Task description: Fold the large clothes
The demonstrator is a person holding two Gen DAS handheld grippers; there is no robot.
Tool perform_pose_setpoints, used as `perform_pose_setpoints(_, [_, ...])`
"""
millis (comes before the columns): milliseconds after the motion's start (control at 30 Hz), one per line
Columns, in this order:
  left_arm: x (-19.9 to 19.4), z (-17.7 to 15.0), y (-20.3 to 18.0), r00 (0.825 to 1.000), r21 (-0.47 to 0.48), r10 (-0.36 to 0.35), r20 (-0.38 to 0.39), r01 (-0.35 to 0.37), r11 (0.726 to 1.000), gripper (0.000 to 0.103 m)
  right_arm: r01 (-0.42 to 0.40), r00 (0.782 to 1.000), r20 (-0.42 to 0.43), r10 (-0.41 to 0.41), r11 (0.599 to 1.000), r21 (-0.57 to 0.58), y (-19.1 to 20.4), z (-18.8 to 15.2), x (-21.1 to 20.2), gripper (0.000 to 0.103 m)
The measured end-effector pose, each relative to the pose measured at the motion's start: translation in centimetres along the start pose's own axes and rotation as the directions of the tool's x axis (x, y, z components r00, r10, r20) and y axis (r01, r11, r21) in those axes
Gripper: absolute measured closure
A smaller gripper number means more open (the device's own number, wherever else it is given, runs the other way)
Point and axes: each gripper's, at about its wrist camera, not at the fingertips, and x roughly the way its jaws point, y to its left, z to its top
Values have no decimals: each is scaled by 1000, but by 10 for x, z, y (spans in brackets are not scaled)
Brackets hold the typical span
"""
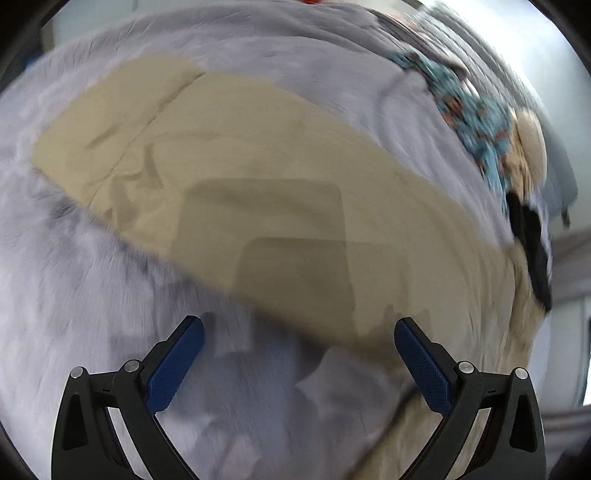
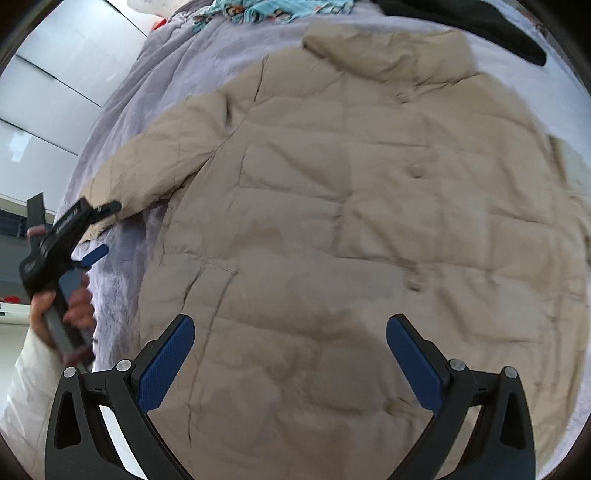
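Observation:
A beige quilted coat [image 2: 351, 221] lies spread flat, front up, on a lilac-grey bedspread [image 2: 162, 74]. One sleeve [image 2: 147, 173] stretches out to the left. My right gripper [image 2: 290, 332] is open and empty, hovering above the coat's lower body. In the left wrist view that sleeve [image 1: 229, 177] runs across the frame. My left gripper [image 1: 299, 339] is open and empty just above the sleeve's near edge. It also shows in the right wrist view [image 2: 99, 229], open at the sleeve cuff, held by a hand.
A turquoise patterned cloth [image 1: 469, 122] and a black garment [image 1: 532, 243] lie beyond the coat at the far side of the bed; both show in the right wrist view [image 2: 280, 9]. White wall panels [image 2: 55, 85] stand left of the bed.

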Motion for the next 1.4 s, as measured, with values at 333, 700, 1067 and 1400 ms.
perform_pose_setpoints(333, [32, 78, 23, 997, -99, -36, 71, 43, 994, 94, -94, 988, 124, 93, 996, 4, 18, 50, 28, 0])
perform_pose_setpoints(700, [-64, 74, -42, 955, 233, -20, 296, -51, 971, 94, -342, 932, 181, 315, 929, 141, 50, 119, 71, 92])
perform_pose_setpoints(1067, [-92, 19, -180, 938, 565, -300, 171, 157, 810, 94, -495, 867, 46, 495, 851, 174, 69, 118, 148, 94])
perform_pose_setpoints(1400, [-22, -116, -337, 962, 798, -266, 66, 110, 593, 94, -341, 935, 184, 303, 911, 232, -79, 70, 32, 94])
